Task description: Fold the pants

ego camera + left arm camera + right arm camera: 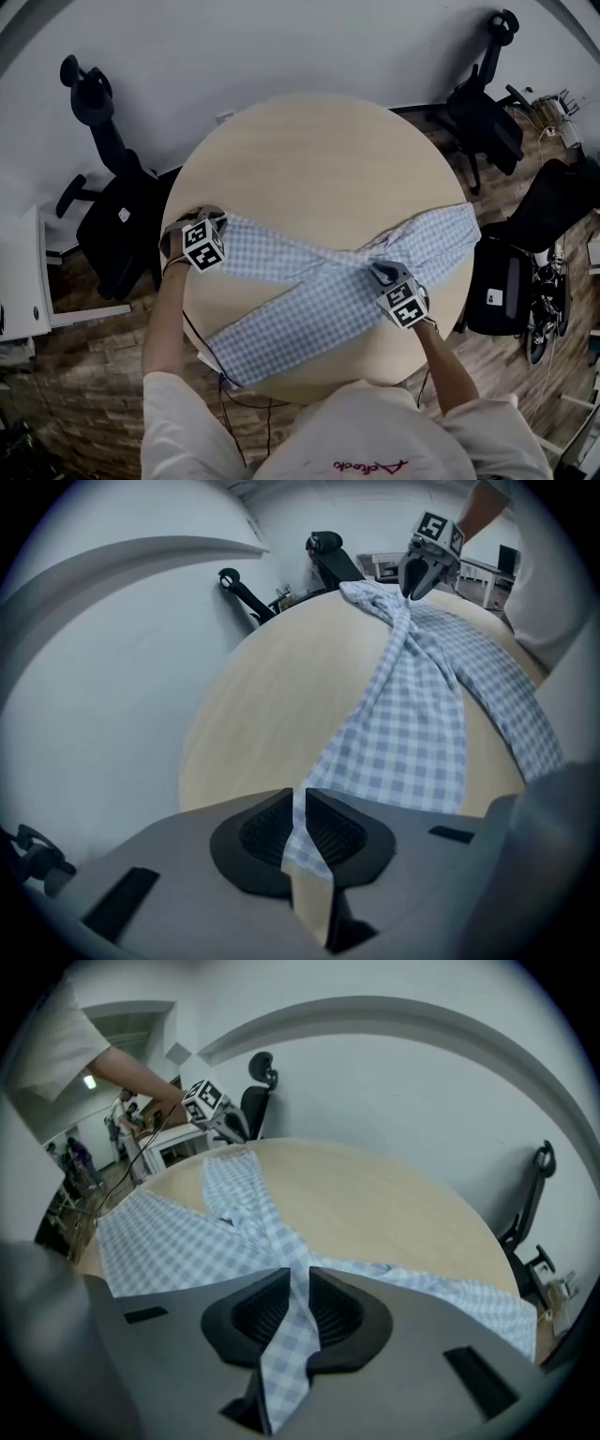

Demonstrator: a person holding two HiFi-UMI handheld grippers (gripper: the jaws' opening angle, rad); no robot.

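Note:
Blue-and-white checked pants [309, 281] lie spread over the round wooden table [319, 159], the cloth crossing into an X near the right. My left gripper [214, 217] sits at the table's left edge, shut on one end of the pants [412, 724], and the fabric is pinched between its pads [300, 829]. Near the front right, my right gripper [377, 269] is shut on a bunched fold of the pants [169, 1241], which runs between its pads [298, 1309]. Each gripper shows in the other's view: the right gripper [413, 588] and the left gripper [234, 1133], both on the cloth.
Black office chairs stand around the table, one at the left [112, 216] and one at the back right [483, 112]. Another dark chair [511, 281] is close to the right rim. A white cabinet [19, 281] is far left. Cables [202, 347] hang at the front edge.

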